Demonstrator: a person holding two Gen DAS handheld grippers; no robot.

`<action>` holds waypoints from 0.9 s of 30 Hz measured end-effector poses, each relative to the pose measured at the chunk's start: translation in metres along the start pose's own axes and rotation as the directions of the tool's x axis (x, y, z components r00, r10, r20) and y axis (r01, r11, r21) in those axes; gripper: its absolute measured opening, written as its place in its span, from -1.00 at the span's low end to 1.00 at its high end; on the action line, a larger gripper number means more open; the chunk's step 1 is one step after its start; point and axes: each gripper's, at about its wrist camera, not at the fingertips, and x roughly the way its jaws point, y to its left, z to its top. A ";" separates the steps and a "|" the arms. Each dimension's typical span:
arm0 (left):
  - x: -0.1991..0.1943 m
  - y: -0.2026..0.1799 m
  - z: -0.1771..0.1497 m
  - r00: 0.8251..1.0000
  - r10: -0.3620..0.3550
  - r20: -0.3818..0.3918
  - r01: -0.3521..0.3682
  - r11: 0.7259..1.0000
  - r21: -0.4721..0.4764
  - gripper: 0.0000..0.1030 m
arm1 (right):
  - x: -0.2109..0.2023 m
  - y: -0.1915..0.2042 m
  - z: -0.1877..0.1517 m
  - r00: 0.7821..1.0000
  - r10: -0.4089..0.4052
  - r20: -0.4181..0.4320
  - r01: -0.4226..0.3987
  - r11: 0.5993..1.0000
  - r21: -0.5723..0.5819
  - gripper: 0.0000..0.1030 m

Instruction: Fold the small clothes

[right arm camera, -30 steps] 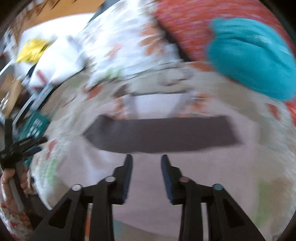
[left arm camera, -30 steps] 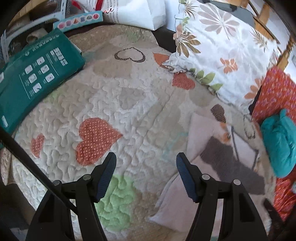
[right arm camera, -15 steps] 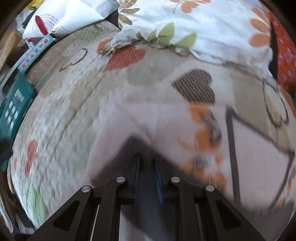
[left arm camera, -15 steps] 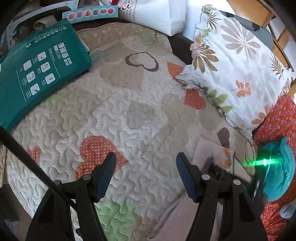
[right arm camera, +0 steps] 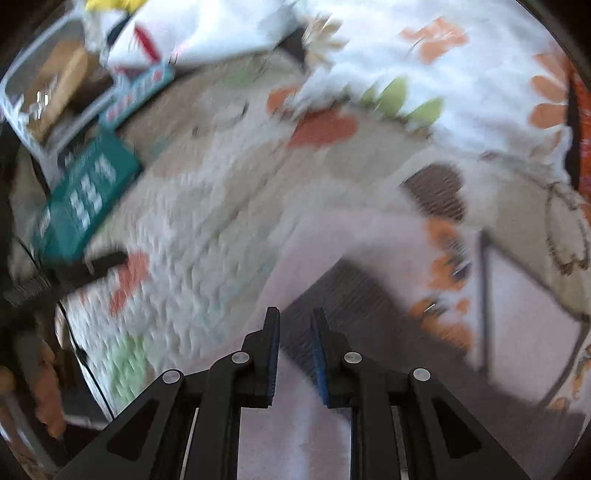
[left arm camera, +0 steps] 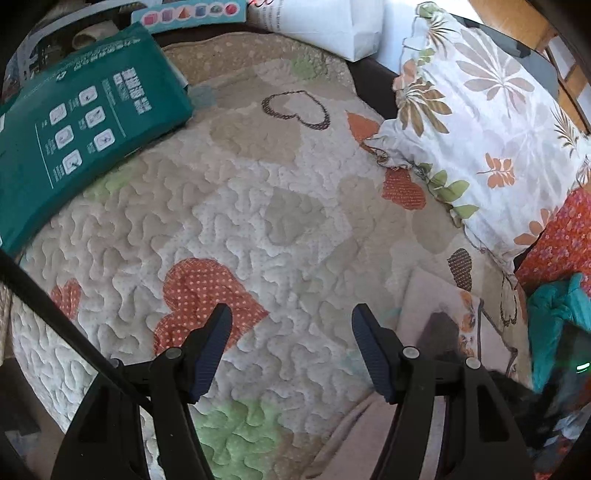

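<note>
On my left wrist view, the green packet (left arm camera: 81,129) far ahead-left of the fingers carries white icon squares and lines of print too small for me to read; beyond it a pale blue strip (left arm camera: 188,11) shows a row of coloured shapes; a white bag (left arm camera: 332,26) has faint unreadable lettering. The quilt (left arm camera: 258,206) is puffy, stitched in wavy lines, with dotted orange, beige and green heart patches; a frilled leaf-print pillow (left arm camera: 480,122) lies ahead-right. My left gripper (left arm camera: 291,332) hovers over the quilt with its ribbed blue pads spread wide, holding nothing. The small garment (left arm camera: 428,306), pale pink cloth with a dark ribbed band and orange flower print, lies flat just right of the left fingers. On my blurred right wrist view, the right gripper (right arm camera: 294,328) has its fingers drawn narrow with a slim gap between them; the garment (right arm camera: 369,258) runs beneath and between them; I cannot tell whether they pinch it.
</note>
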 end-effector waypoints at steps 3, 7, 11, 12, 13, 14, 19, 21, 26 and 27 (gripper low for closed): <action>-0.002 -0.008 -0.002 1.000 0.006 0.012 -0.006 1.000 0.028 0.28 | 0.038 0.009 0.000 0.998 -0.048 -0.041 0.048 0.999 -0.016 -0.59; -0.001 -0.012 0.000 1.000 0.015 0.022 -0.016 0.999 0.032 0.28 | 0.044 0.013 0.023 0.999 -0.045 -0.018 0.046 0.999 0.003 -0.39; 0.002 -0.019 -0.003 1.000 0.003 0.001 -0.003 0.998 0.056 0.28 | -0.004 0.000 0.022 0.998 -0.013 0.066 0.008 0.997 0.080 -0.39; 0.002 -0.023 -0.006 1.000 -0.005 -0.004 0.005 0.997 0.071 0.28 | -0.020 -0.004 0.015 0.996 -0.028 0.083 0.021 0.996 0.084 -0.39; 0.002 -0.027 -0.008 1.000 -0.011 -0.007 0.011 0.996 0.083 0.28 | -0.032 -0.009 0.009 0.995 -0.041 0.095 0.033 0.996 0.083 -0.38; 0.002 -0.032 -0.012 1.000 -0.020 -0.012 0.021 0.995 0.102 0.28 | -0.049 -0.017 -0.004 0.992 -0.064 0.108 0.055 0.995 0.080 -0.35; 0.010 -0.061 -0.037 0.997 -0.052 -0.064 0.063 0.978 0.197 0.28 | -0.111 -0.074 -0.083 0.977 -0.187 0.103 0.170 0.973 0.154 -0.34; 0.016 -0.075 -0.052 0.995 -0.055 -0.088 0.075 0.969 0.237 0.28 | -0.136 -0.101 -0.121 0.961 -0.257 0.101 0.228 0.946 0.231 -0.29; 0.029 -0.102 -0.085 0.983 -0.066 -0.173 0.118 0.944 0.307 0.28 | -0.205 -0.185 -0.237 0.931 -0.350 0.100 0.243 0.801 0.548 0.12; 0.030 -0.106 -0.090 0.981 -0.068 -0.182 0.124 0.940 0.318 0.28 | -0.212 -0.198 -0.256 0.929 -0.359 0.088 0.241 0.768 0.593 0.12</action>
